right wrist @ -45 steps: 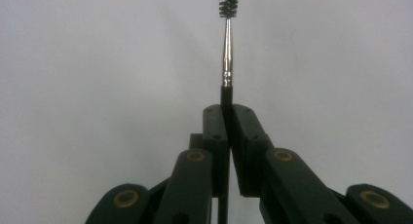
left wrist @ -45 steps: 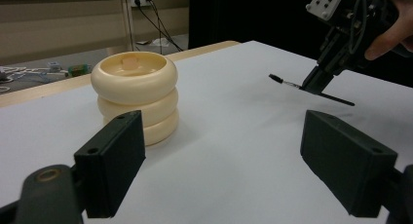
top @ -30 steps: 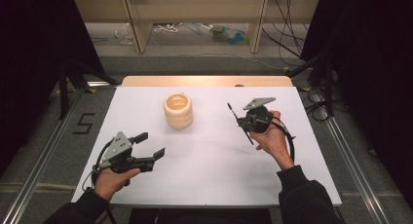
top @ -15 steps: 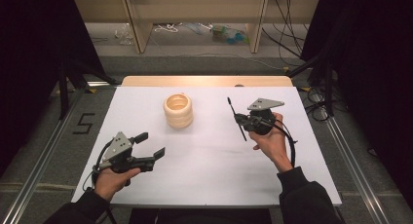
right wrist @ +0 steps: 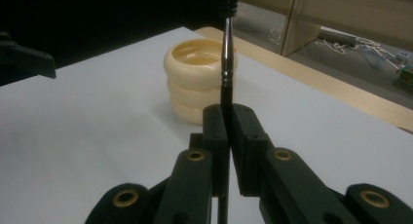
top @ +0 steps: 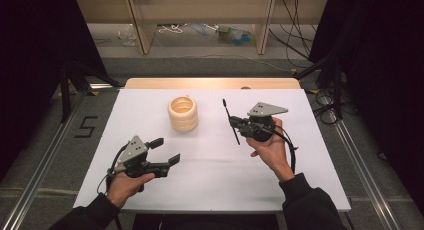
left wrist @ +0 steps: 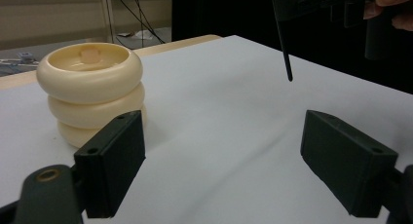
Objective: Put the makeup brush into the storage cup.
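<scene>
One thin black brush (right wrist: 226,53) pinched in the right gripper (right wrist: 227,118), bristles aimed at the cream ringed holder (right wrist: 200,78) just beyond; left gripper (left wrist: 221,160) wide open, empty, nearer the holder's base.

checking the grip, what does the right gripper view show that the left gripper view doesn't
Right gripper view: the right gripper with jaws shut on the brush, bristles up beside the pot. Left gripper view: the left gripper with open jaws and nothing between them, and the brush's lower end hanging above the table. Both: the cream pot on the white table.
</scene>
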Tool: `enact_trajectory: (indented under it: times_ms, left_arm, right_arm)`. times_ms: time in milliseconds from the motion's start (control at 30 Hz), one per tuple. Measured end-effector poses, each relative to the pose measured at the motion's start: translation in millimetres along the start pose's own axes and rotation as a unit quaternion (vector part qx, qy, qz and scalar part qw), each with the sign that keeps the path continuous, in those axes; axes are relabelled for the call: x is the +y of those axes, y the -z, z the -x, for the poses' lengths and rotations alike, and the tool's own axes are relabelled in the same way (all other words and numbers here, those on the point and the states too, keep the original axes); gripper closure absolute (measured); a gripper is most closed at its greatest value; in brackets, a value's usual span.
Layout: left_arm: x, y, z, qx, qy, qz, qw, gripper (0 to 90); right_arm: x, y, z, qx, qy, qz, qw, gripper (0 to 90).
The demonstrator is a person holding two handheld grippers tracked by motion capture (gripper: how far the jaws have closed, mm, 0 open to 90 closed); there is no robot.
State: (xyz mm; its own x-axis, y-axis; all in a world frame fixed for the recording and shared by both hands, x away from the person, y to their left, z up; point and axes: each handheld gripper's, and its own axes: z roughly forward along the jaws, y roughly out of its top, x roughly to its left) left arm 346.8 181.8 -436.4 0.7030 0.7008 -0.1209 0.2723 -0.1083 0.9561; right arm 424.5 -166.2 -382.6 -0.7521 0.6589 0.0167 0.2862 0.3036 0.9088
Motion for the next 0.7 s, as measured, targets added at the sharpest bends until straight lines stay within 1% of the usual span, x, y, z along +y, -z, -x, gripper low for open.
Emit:
enact_trajectory:
  times_ms: [33,67,100,133,200,233,267,300,333,400,433,467,500,533,567,600,633,667,700]
  left_arm:
    - [0.1,-4.1,1.9,-0.006,0.0,-0.002,1.0,16.4]
    - [0.1,-4.1,1.9,-0.006,0.0,-0.002,1.0,16.6]
    - [-0.4,-6.4,3.9,-0.007,0.007,-0.003,0.9999,16.6]
    - [-0.3,-11.4,6.2,-0.015,0.003,-0.006,0.9999,16.7]
    - [-0.3,-13.6,8.1,-0.016,0.007,-0.008,0.9998,16.8]
    - [0.1,-17.9,10.8,-0.02,0.005,-0.008,0.9998,16.8]
    - [0.1,-17.9,10.8,-0.02,0.005,-0.008,0.9998,16.8]
    - [0.4,-20.3,12.7,-0.022,0.007,-0.009,0.9997,16.8]
    - [0.5,-21.6,13.4,-0.023,0.006,-0.011,0.9997,16.9]
    - [0.7,-27.6,16.6,-0.03,0.007,-0.011,0.9995,17.0]
    - [0.7,-27.6,16.6,-0.03,0.007,-0.011,0.9995,17.0]
    - [0.8,-30.8,18.8,-0.03,0.012,-0.01,0.9994,17.1]
    - [0.7,-32.7,19.3,-0.034,0.012,-0.009,0.9993,17.1]
    - [0.7,-32.7,19.3,-0.034,0.012,-0.009,0.9993,17.2]
    - [1.4,-33.8,19.3,-0.035,0.006,-0.01,0.9993,17.2]
    - [1.8,-35.0,19.6,-0.033,0.009,-0.008,0.9994,17.2]
    - [2.9,-37.6,18.5,-0.036,0.007,-0.002,0.9993,17.3]
    - [2.9,-37.6,18.5,-0.036,0.007,-0.002,0.9993,18.0]
    - [3.2,-37.9,18.8,-0.03,0.009,-0.004,0.9995,18.0]
  right_arm:
    - [0.8,0.2,-1.3,0.0,0.003,0.001,1.0,85.8]
    - [0.8,0.2,-1.3,0.0,0.003,0.001,1.0,85.8]
    - [1.4,-0.1,-3.0,0.004,0.001,0.002,1.0,85.8]
    - [2.2,-1.3,-6.0,0.013,-0.002,0.007,0.9999,85.8]
    - [2.7,-1.4,-7.6,0.013,0.001,0.007,0.9999,85.8]
    - [3.1,-2.7,-11.0,0.019,0.001,0.011,0.9998,85.8]
    - [3.1,-2.7,-11.0,0.019,0.001,0.011,0.9998,85.8]
    - [3.2,-3.6,-12.6,0.023,0.0,0.014,0.9996,85.8]
    - [3.5,-4.2,-14.8,0.029,-0.001,0.016,0.9994,85.8]
    - [4.6,-6.0,-20.2,0.042,-0.003,0.02,0.9989,85.8]
    - [4.6,-6.0,-20.2,0.042,-0.003,0.02,0.9989,85.8]
    - [5.7,-6.8,-24.7,0.047,-0.001,0.022,0.9987,85.8]
    - [5.7,-7.6,-26.3,0.047,-0.002,0.028,0.9985,85.8]
    - [5.7,-7.6,-26.3,0.047,-0.002,0.028,0.9985,85.8]
    - [6.1,-7.6,-27.7,0.053,-0.002,0.025,0.9983,85.8]
    - [6.2,-9.2,-29.3,0.06,0.001,0.027,0.9978,85.8]
    - [5.9,-10.6,-32.7,0.06,0.002,0.026,0.9979,85.8]
    - [5.9,-11.3,-34.0,0.066,0.0,0.022,0.9976,85.8]
    - [5.9,-11.3,-34.0,0.066,0.0,0.022,0.9976,85.8]
